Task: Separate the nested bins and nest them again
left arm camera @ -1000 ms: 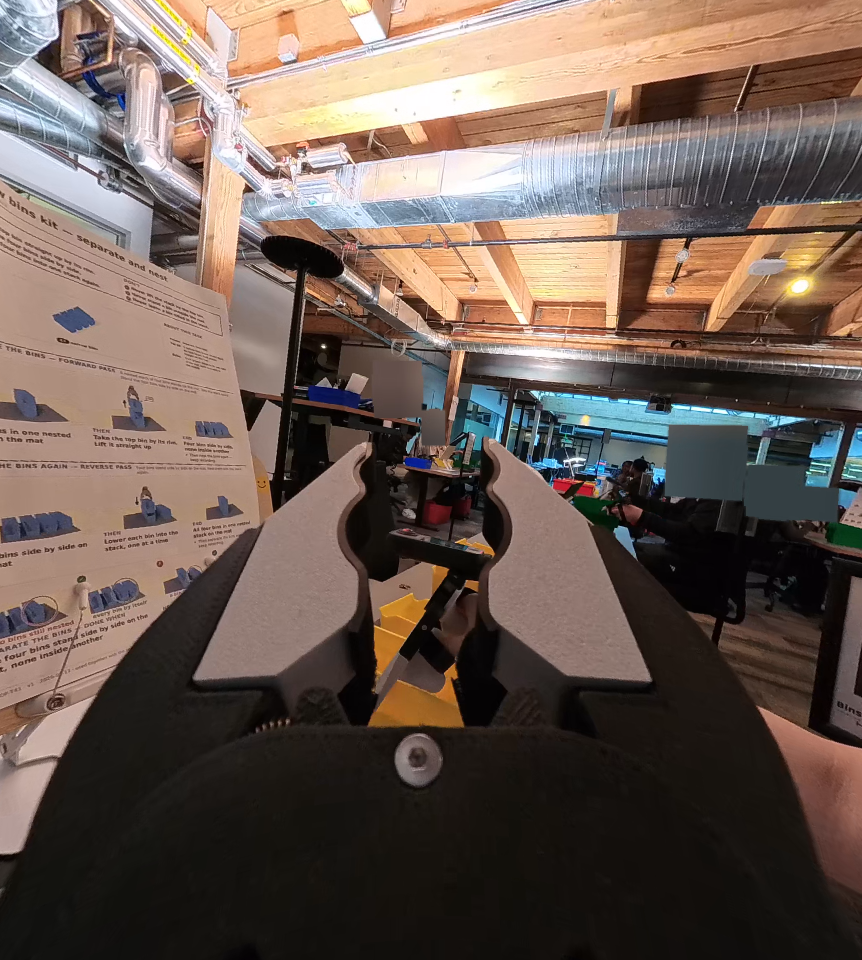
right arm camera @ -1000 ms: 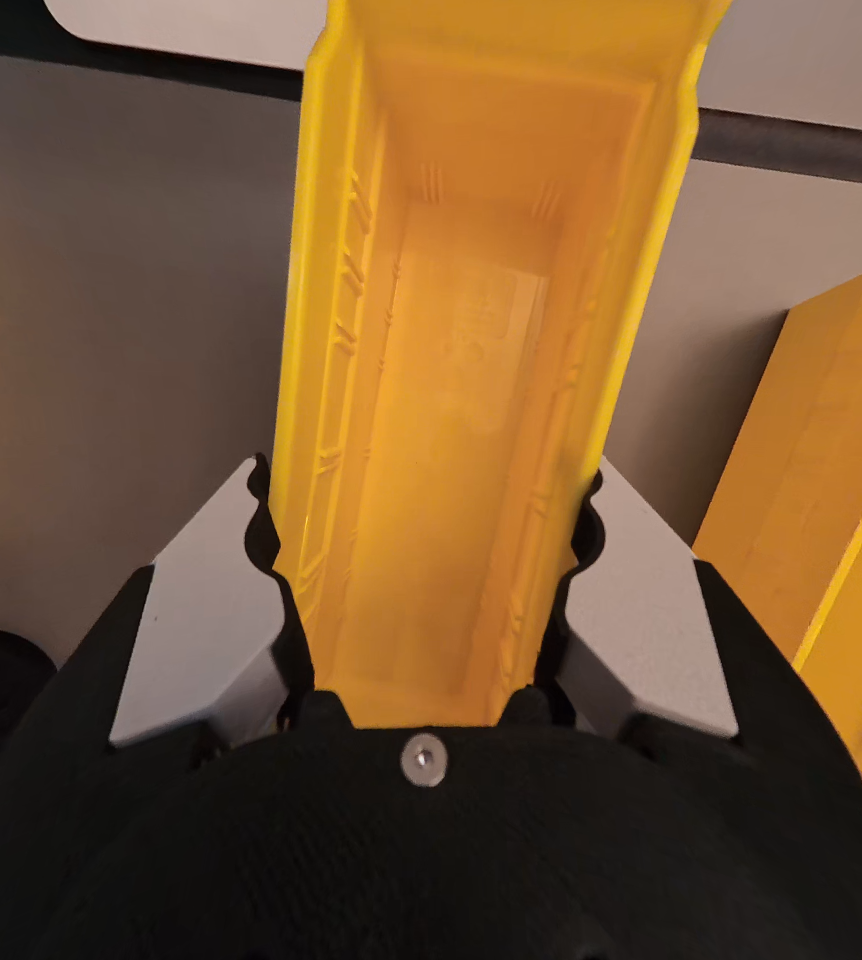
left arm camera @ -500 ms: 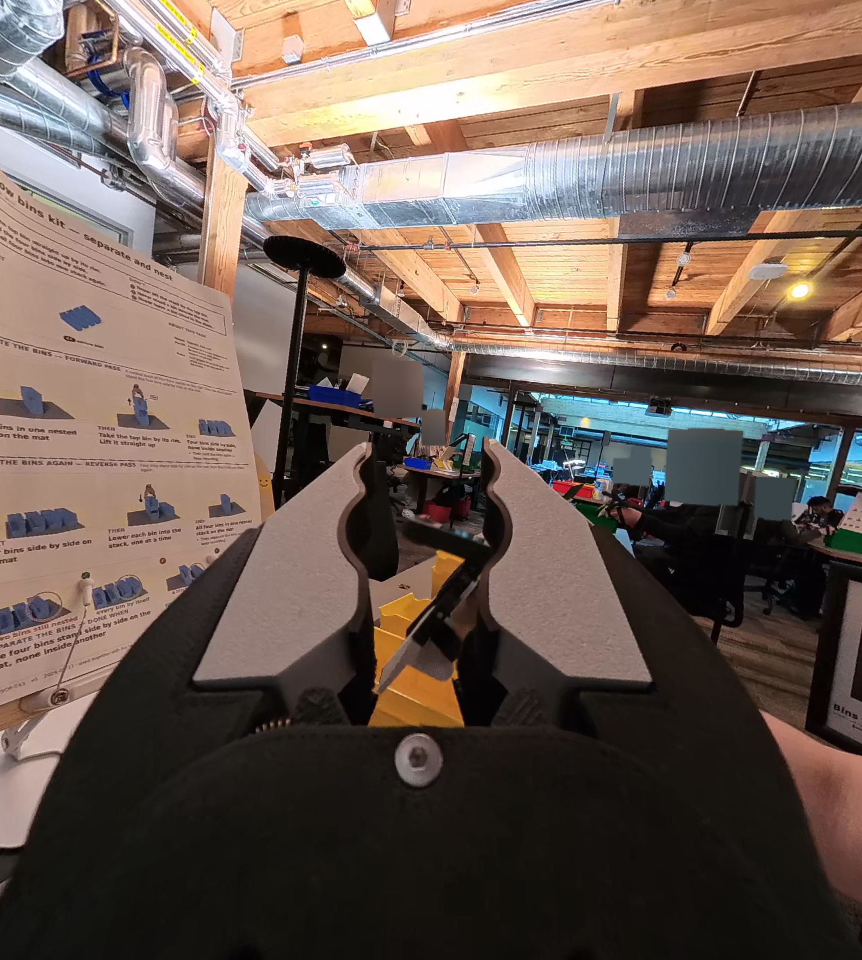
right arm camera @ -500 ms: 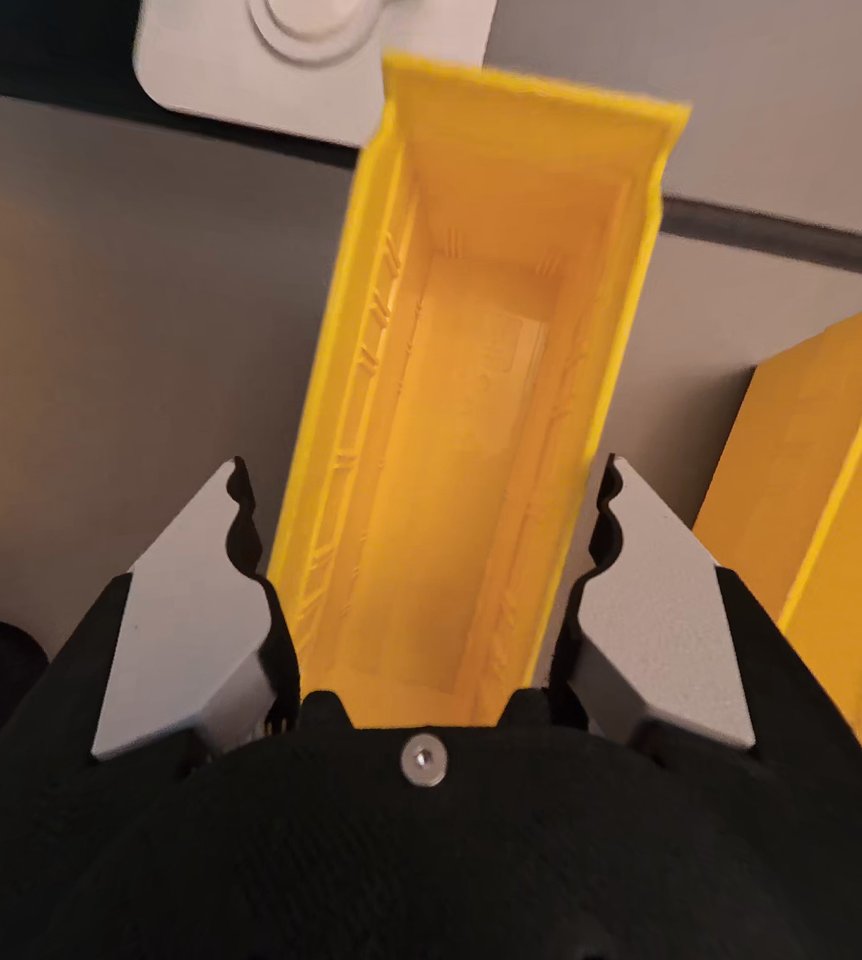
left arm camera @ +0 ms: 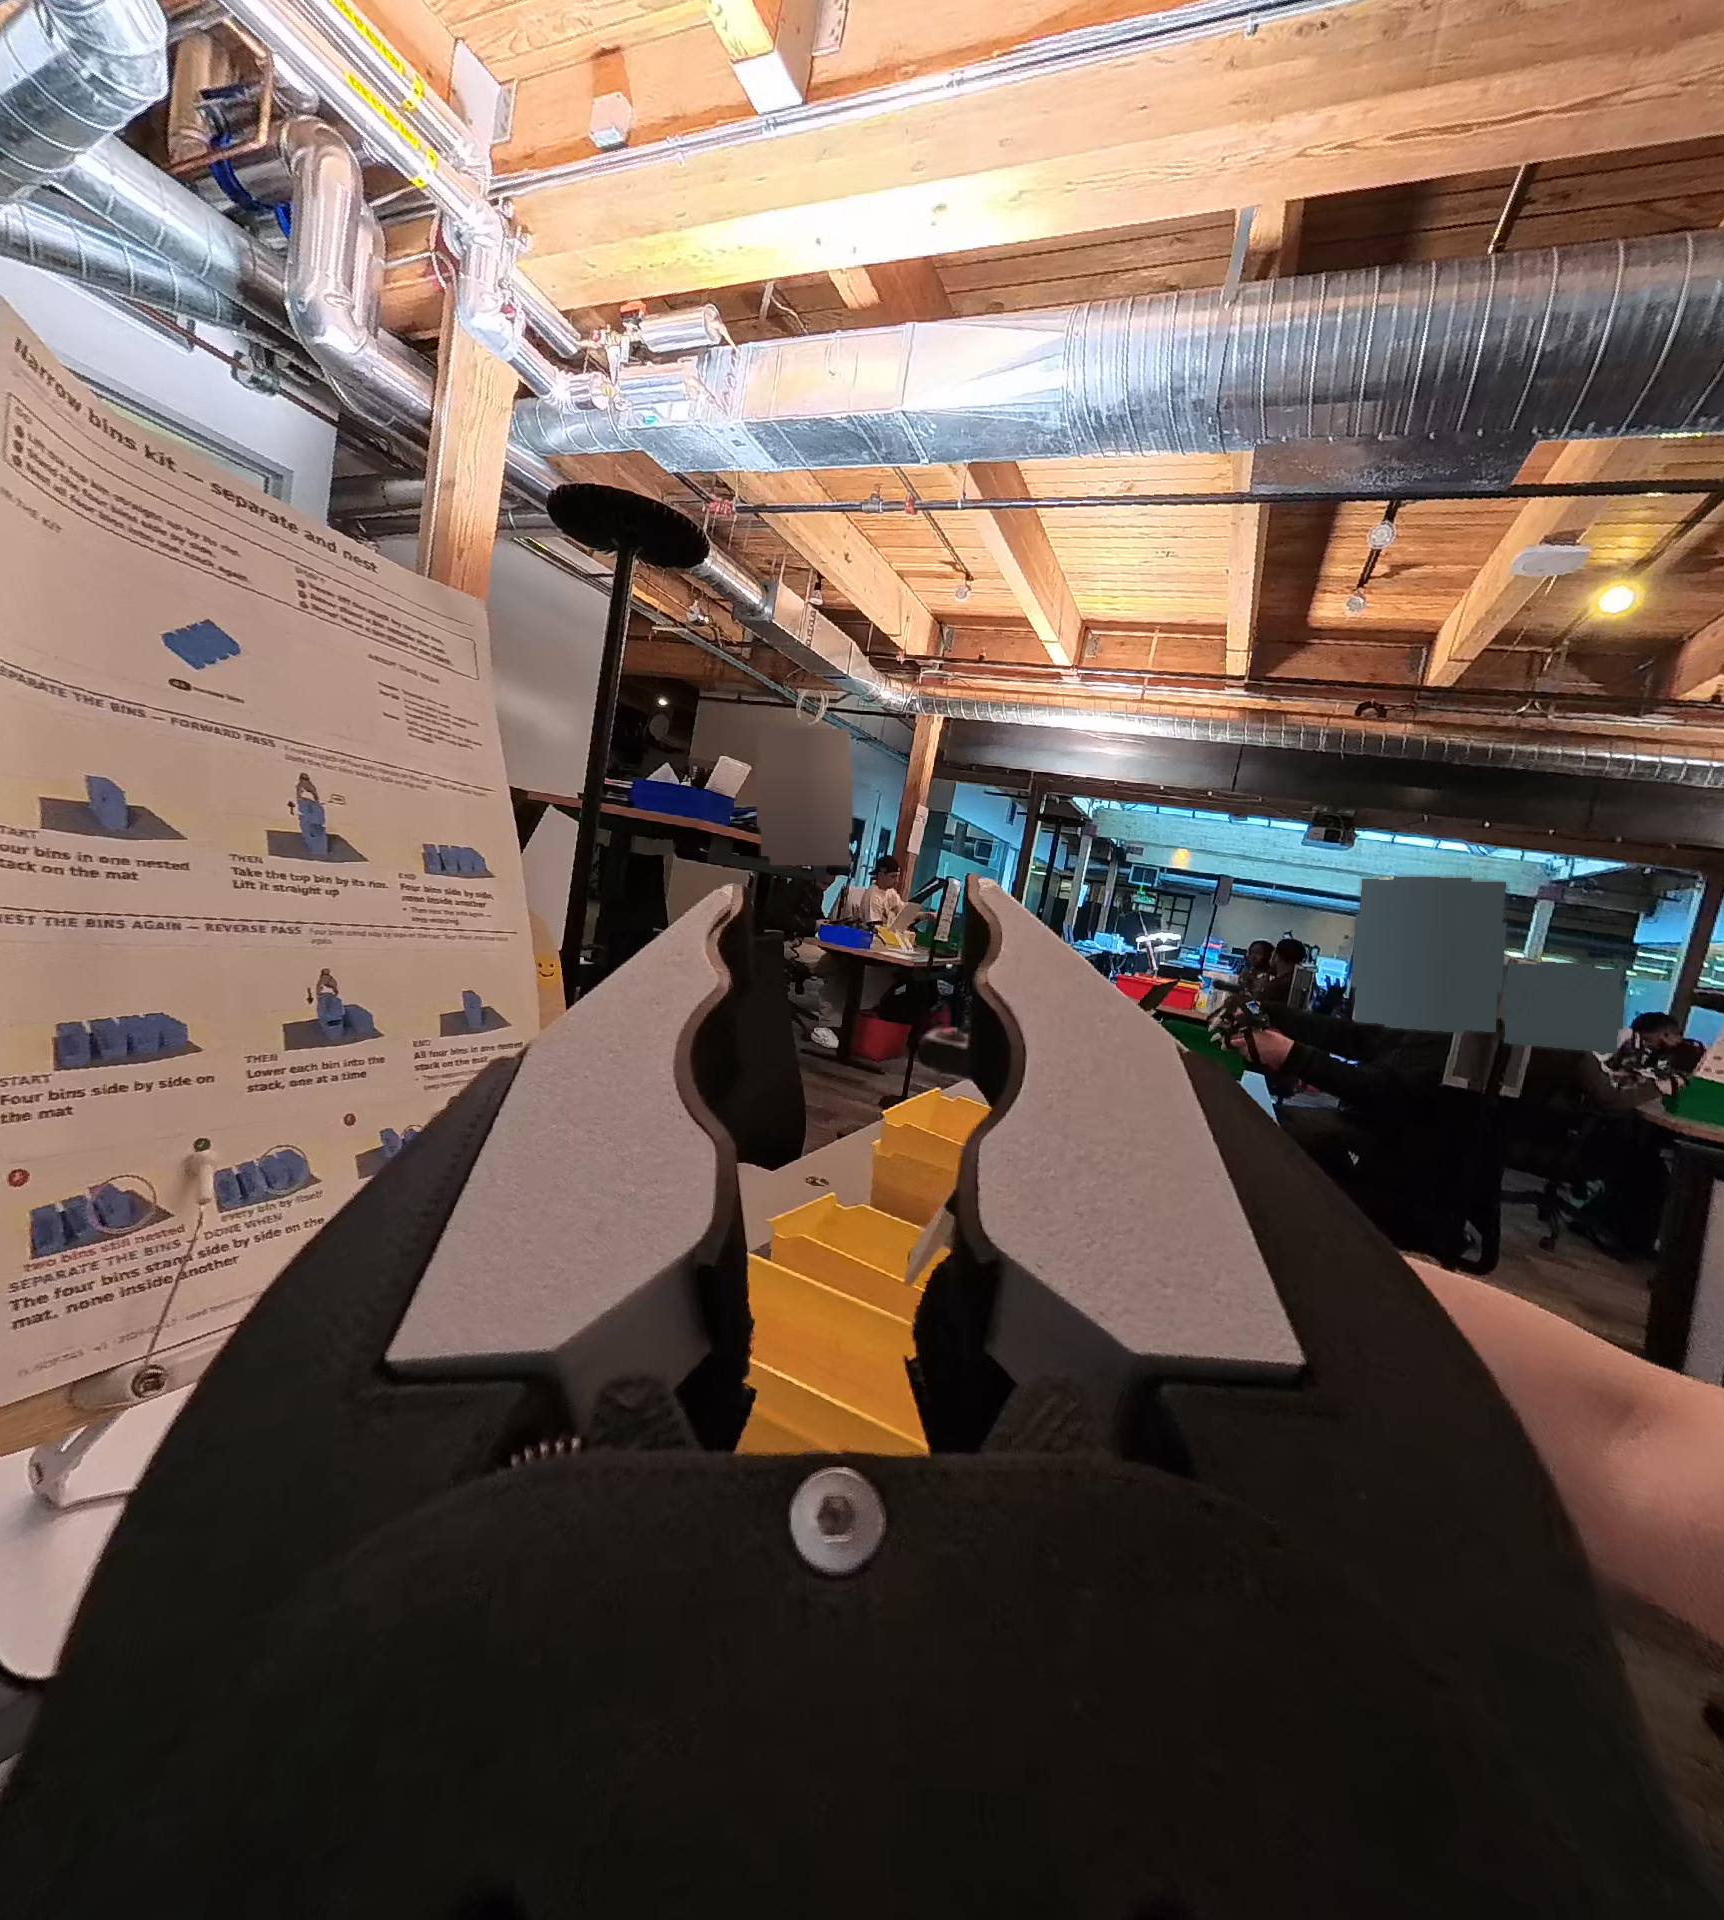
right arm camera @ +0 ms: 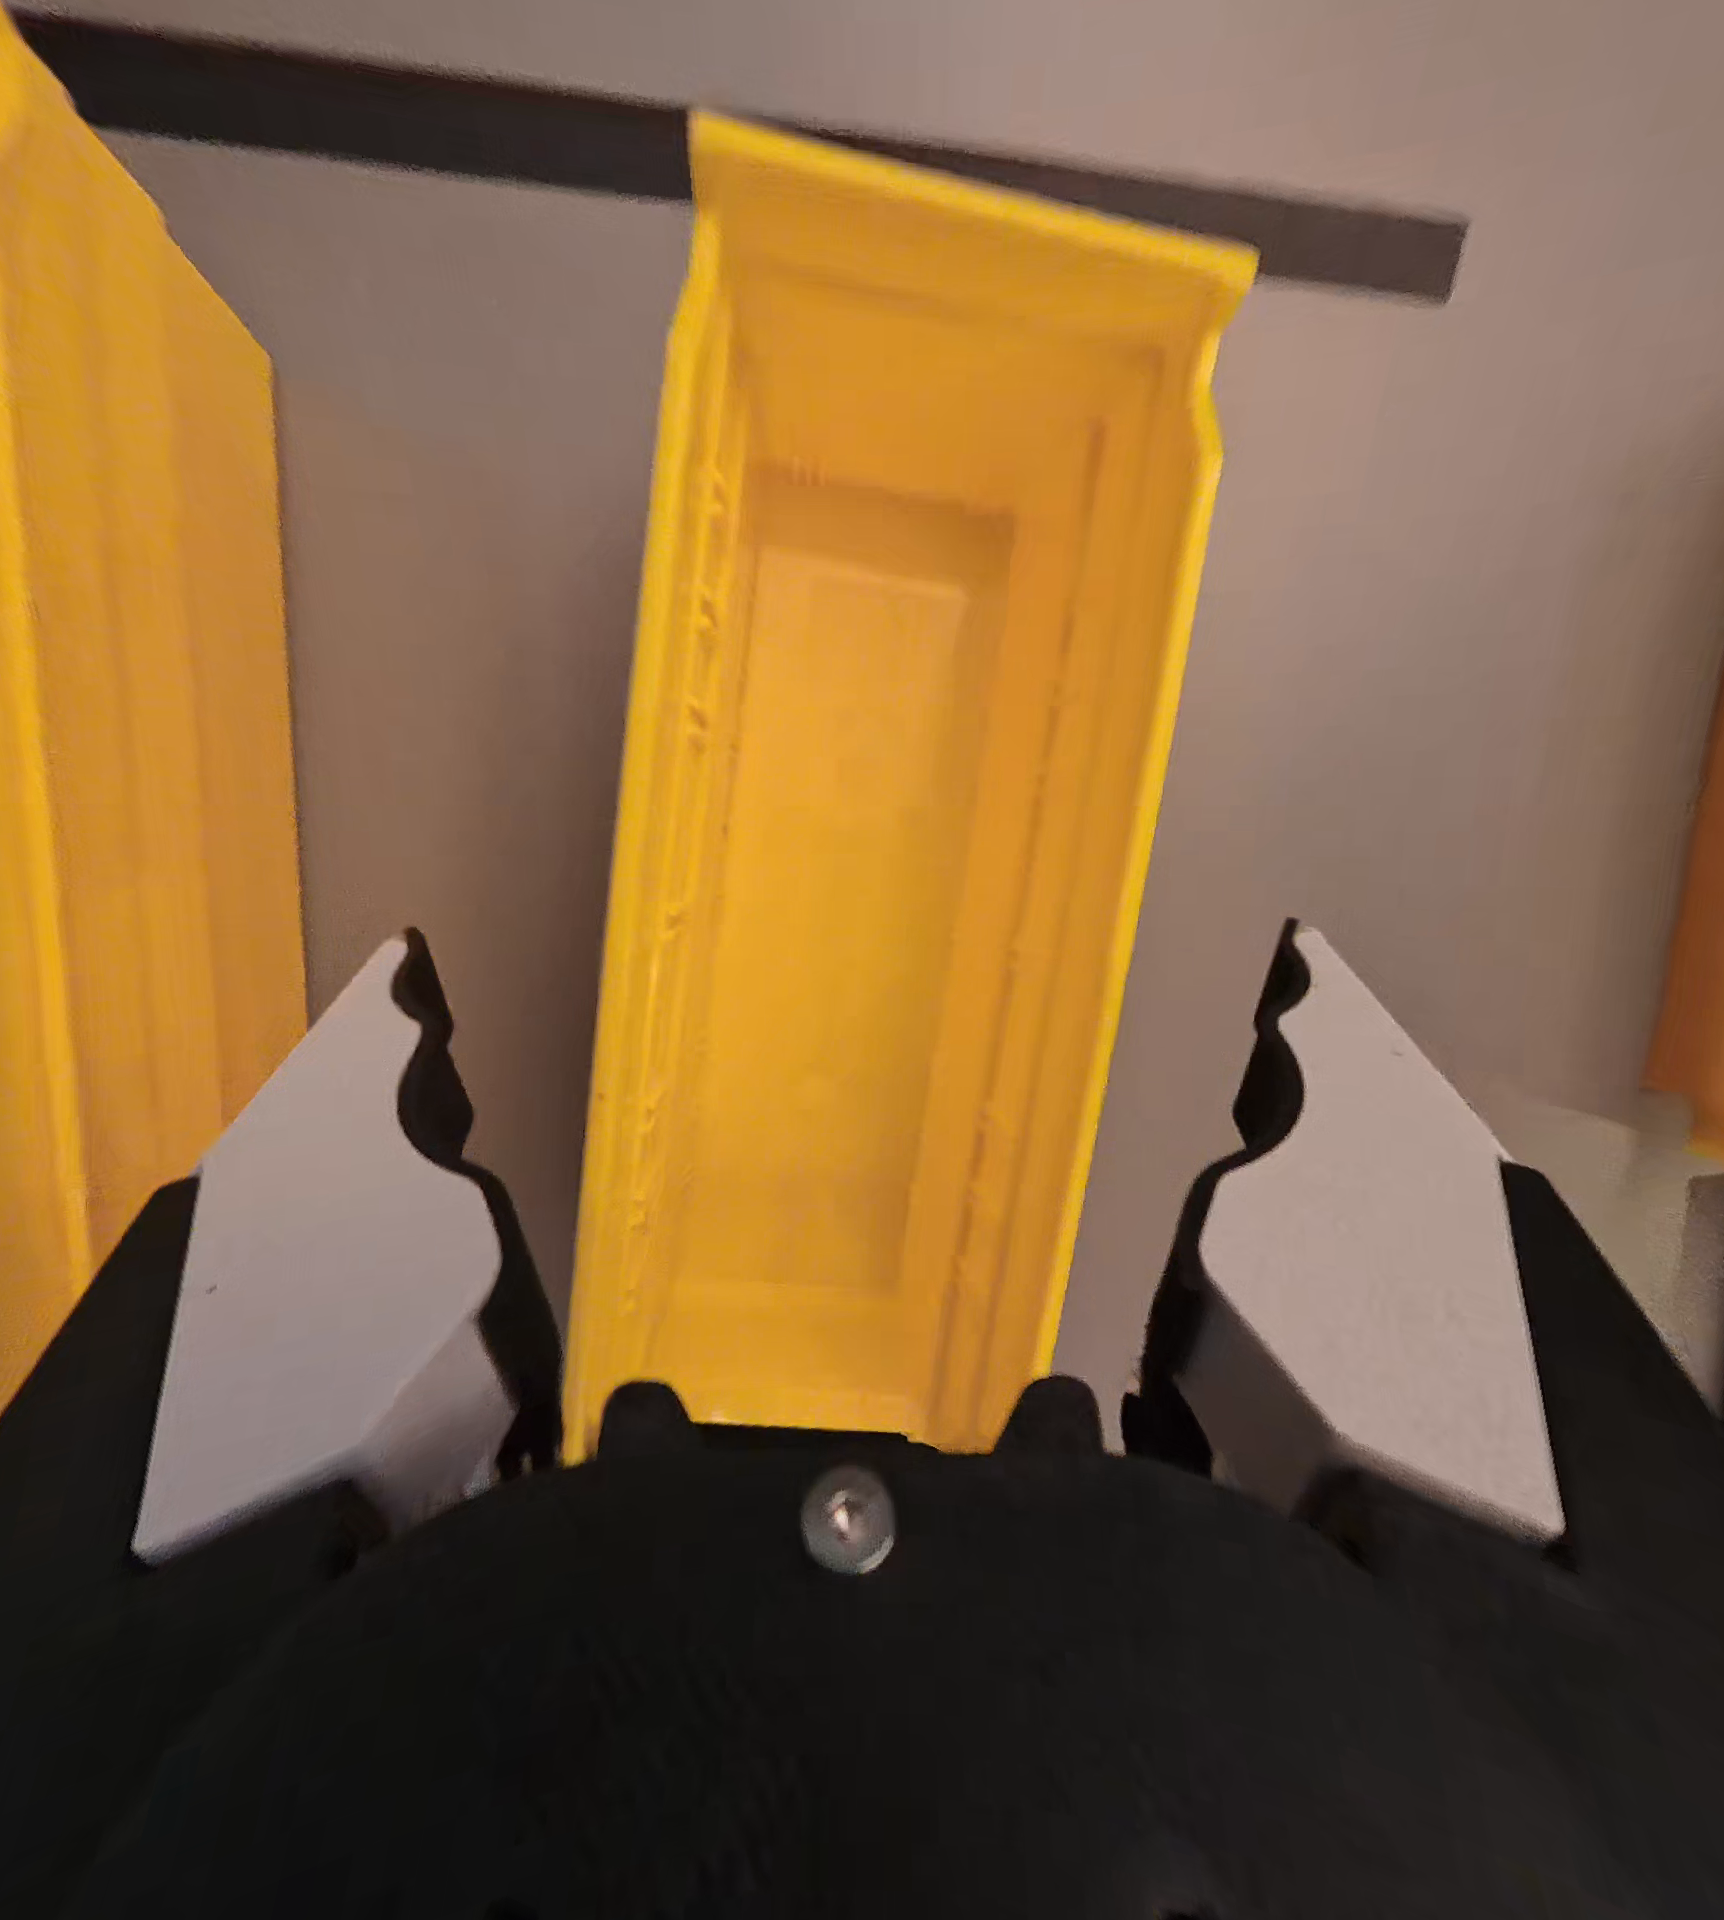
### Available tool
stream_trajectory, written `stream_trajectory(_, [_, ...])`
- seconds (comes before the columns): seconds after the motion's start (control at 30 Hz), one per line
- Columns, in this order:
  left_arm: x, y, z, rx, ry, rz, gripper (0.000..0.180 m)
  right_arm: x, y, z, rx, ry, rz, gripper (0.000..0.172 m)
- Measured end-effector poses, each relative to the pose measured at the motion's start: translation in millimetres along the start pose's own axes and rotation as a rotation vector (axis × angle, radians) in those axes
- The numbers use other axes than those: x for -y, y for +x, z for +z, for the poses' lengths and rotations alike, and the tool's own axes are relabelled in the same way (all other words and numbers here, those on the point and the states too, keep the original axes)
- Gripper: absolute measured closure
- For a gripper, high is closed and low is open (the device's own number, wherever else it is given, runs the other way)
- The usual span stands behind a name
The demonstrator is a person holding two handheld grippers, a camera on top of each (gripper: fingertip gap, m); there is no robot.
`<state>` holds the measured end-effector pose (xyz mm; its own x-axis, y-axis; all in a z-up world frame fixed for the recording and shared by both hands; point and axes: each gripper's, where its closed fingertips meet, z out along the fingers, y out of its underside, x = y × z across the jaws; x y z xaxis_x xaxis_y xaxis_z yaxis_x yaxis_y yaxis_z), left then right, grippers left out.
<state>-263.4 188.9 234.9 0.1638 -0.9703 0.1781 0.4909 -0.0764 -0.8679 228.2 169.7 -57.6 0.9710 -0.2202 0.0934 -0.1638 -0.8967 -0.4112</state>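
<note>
Grey matting covers the bench (right arm camera: pixel 442 582), where a yellow bin (right arm camera: pixel 889 831) stands open-side up between two more yellow bins (right arm camera: pixel 58 727). Straddling it, the right gripper (right arm camera: pixel 853 966) has fingers spread, clear of both walls. Raised and idle, the left gripper (left arm camera: pixel 847 904) is parted on nothing. Risk: a finger could clip the rim and tip the bin into its neighbours.

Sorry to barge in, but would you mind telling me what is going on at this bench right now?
A person is working with two handheld grippers on narrow yellow bins. The right gripper stands open astride one yellow bin on the grey mat, its fingers clear of the bin's sides. More yellow bins stand at either side. The left gripper points up into the room, open and holding nothing, beside an instruction sheet.
</note>
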Motion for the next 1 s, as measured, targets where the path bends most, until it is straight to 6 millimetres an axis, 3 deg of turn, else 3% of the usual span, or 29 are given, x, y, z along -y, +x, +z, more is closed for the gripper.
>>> stream_trajectory(0.03, [-0.2,-0.6,0.1,0.002,0.0,-0.001,0.142,-5.9,1.7,6.7,0.008,-0.023,0.014,0.021])
stream_trajectory(0.3, [-4.6,0.7,3.4,0.002,-0.018,0.004,0.142,-39.4,-2.3,47.7,0.033,-0.222,0.054,0.021])
stream_trajectory(0.47, [-6.3,-1.5,4.6,0.006,-0.022,-0.002,0.142,-36.5,-3.1,42.6,0.037,-0.239,0.029,0.047])
stream_trajectory(0.63, [-5.2,-2.9,3.6,0.008,-0.017,-0.008,0.142,-40.3,-7.2,35.8,0.085,-0.261,0.046,0.055])
stream_trajectory(0.83, [-5.1,-2.0,3.9,0.008,-0.017,-0.009,0.142,-32.9,-11.2,5.2,0.083,-0.252,0.062,0.061])
stream_trajectory(1.0, [-8.1,-1.2,6.7,0.007,-0.028,-0.009,0.142,-6.3,-28.9,-50.6,0.042,-0.178,0.052,0.061])
